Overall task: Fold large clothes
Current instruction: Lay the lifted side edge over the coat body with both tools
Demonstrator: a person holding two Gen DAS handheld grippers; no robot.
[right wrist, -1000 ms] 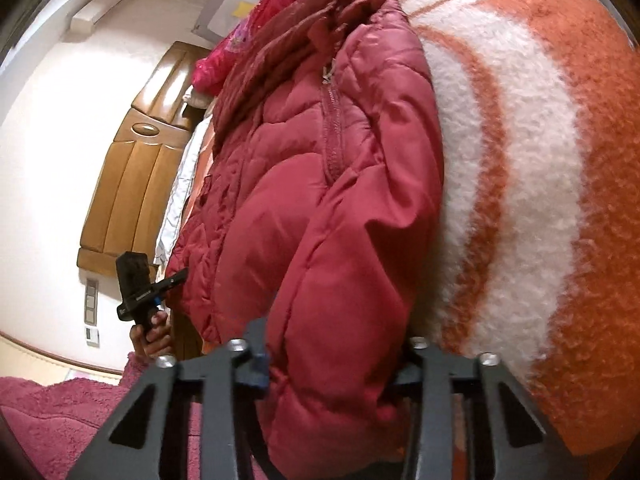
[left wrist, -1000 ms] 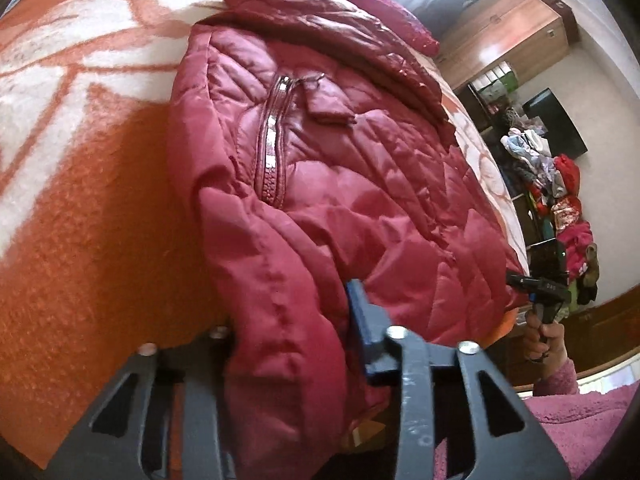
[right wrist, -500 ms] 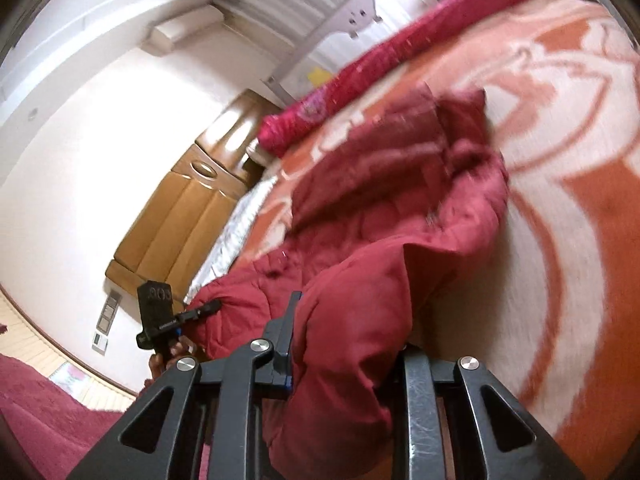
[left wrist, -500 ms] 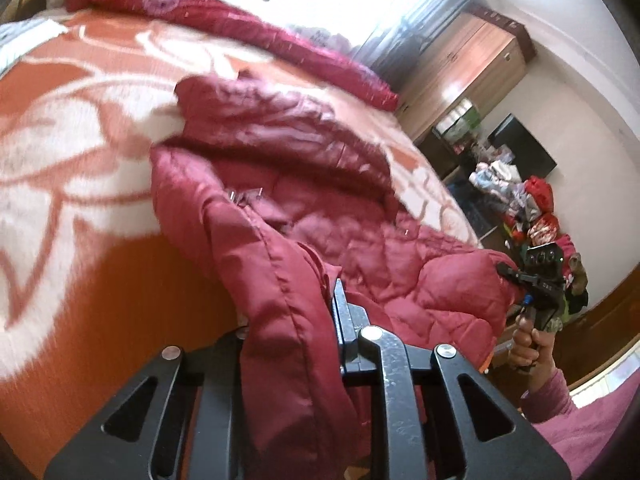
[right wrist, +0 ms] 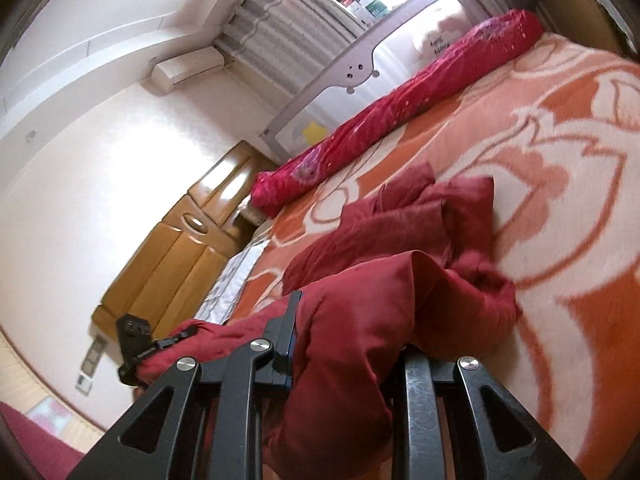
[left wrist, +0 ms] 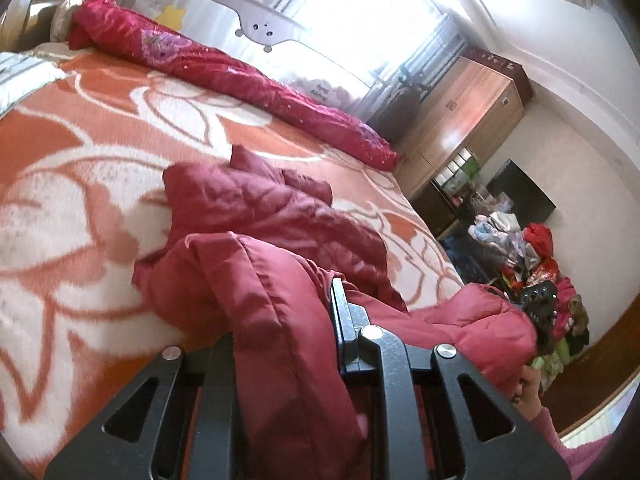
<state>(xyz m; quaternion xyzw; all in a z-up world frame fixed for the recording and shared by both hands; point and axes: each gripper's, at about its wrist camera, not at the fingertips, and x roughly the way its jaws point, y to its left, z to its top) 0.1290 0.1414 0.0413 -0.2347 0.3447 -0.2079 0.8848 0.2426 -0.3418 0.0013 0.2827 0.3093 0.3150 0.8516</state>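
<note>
i've got the dark red quilted puffer jacket (left wrist: 256,216) bunched on the orange-and-white floral blanket (left wrist: 80,168) covering the bed, its near hem lifted off the blanket. my left gripper (left wrist: 280,344) is clenched on a thick fold of that hem, and my right gripper (right wrist: 348,344) is clamped on another fold at the other end; each has just finished tightening with fabric between its jaws. a long crimson rolled bolster (left wrist: 224,76) lies along the far edge, well apart from the jacket.
</note>
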